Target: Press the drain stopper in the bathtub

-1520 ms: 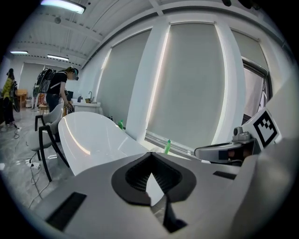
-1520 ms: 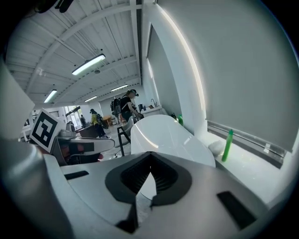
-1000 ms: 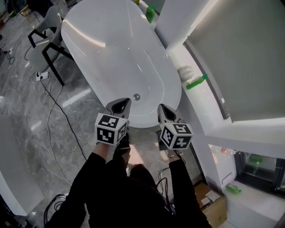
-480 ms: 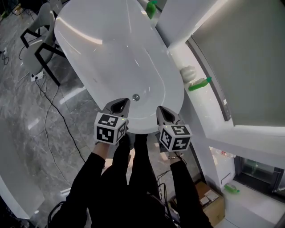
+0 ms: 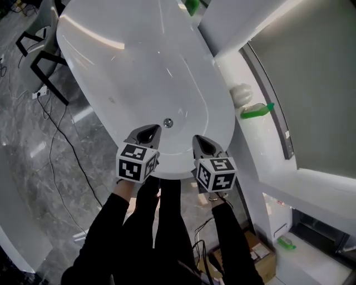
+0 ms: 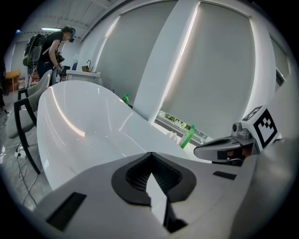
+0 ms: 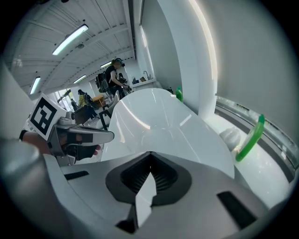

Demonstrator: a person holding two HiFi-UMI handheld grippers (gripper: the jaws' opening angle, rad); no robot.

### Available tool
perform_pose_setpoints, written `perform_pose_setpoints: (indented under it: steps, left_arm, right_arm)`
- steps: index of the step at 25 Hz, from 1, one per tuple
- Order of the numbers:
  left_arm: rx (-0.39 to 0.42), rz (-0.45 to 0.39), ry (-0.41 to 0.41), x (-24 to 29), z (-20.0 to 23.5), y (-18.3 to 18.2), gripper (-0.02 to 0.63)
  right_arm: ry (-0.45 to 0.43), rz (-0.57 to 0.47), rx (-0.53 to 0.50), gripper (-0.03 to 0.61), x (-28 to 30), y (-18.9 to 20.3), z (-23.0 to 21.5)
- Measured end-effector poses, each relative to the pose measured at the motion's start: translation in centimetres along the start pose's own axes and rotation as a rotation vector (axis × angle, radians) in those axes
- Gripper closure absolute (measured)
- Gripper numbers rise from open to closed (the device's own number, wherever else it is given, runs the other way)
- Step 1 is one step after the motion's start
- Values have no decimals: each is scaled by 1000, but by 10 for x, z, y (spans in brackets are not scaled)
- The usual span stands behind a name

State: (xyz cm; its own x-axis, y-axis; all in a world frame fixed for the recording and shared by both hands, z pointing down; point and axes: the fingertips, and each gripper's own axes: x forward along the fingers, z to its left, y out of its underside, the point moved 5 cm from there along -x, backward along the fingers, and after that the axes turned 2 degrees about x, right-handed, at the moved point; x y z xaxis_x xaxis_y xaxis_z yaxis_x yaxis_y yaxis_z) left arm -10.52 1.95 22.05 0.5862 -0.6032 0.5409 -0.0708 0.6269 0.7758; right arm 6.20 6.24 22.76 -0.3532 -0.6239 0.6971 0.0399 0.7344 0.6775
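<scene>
The white oval bathtub point(image 5: 128, 61) fills the middle of the head view. Its small round metal drain stopper point(image 5: 168, 123) sits on the tub floor near the near end. My left gripper point(image 5: 147, 133) hovers over the near rim, just left of and below the stopper. My right gripper point(image 5: 201, 143) hovers over the rim to the stopper's right. Both are shut with nothing held. In the left gripper view the left gripper point(image 6: 150, 155) points along the tub point(image 6: 79, 126). The right gripper point(image 7: 149, 155) points over the tub point(image 7: 154, 116). Neither gripper view shows the stopper.
A green bottle point(image 5: 192, 6) stands at the tub's far end. On the window sill right of the tub lie a green object point(image 5: 256, 110) and a white object point(image 5: 242, 93). Chairs point(image 5: 39, 53) and floor cables point(image 5: 61, 156) are to the left. A person point(image 6: 51, 44) stands far off.
The view has moved closer to the tub. Both grippers now hang over the near rim instead of short of it, still shut.
</scene>
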Motion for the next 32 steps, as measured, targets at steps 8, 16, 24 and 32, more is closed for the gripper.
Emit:
perform_pose_setpoints:
  steps: [8, 16, 24, 32]
  left_arm:
    - [-52, 61, -30, 70, 22, 31, 606]
    - [-110, 130, -81, 133, 54, 67, 606]
    - [-140, 222, -100, 195, 71, 111, 606]
    - [-178, 298, -123, 248, 90, 157, 606]
  right_arm:
    - [-35, 72, -6, 577, 62, 13, -37]
    - [-80, 159, 24, 577, 138, 37, -64]
    - [-114, 227, 54, 577, 200, 62, -89]
    - [-130, 291, 34, 577, 251, 89, -110]
